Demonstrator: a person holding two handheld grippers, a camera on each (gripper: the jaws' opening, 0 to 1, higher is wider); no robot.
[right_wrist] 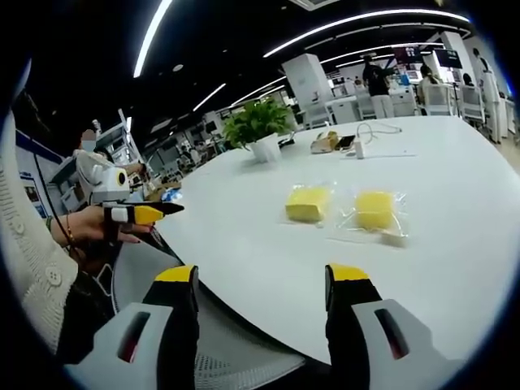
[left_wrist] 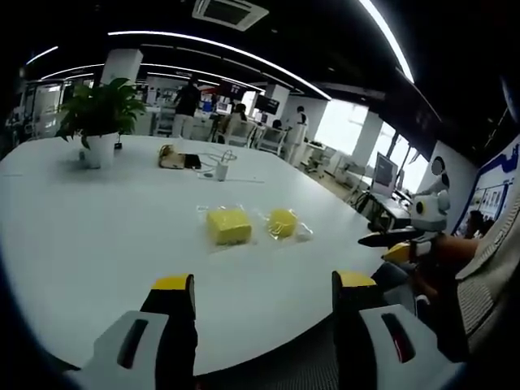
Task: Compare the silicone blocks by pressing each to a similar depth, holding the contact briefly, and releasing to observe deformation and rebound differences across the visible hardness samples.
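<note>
Left gripper [left_wrist: 264, 288] rises at six o'clock in the left gripper view, its yellow-tipped jaws spread wide with nothing between them, held off the near edge of a white table [left_wrist: 97, 236]. In the right gripper view the right gripper [right_wrist: 262, 280] stands the same way, jaws apart and empty, over what looks like a mesh chair seat [right_wrist: 219, 361].

Further out on the table, toward twelve o'clock of the left gripper, lie two yellow blocks: a larger block [left_wrist: 228, 225] and, just beside it at three o'clock, a smaller block [left_wrist: 282, 222]. Each sits on or in clear plastic wrap [left_wrist: 302, 232], and the two are apart from each other and well apart from both grippers.

Beyond them stand a small white cup [left_wrist: 221, 171], cables and a potted plant [left_wrist: 99, 122].

No pressing has begun, by the look of it. The slick wrap could let a block skid under a jaw tip. An off-centre push may tip one, and unequal depth would spoil the comparison.
</note>
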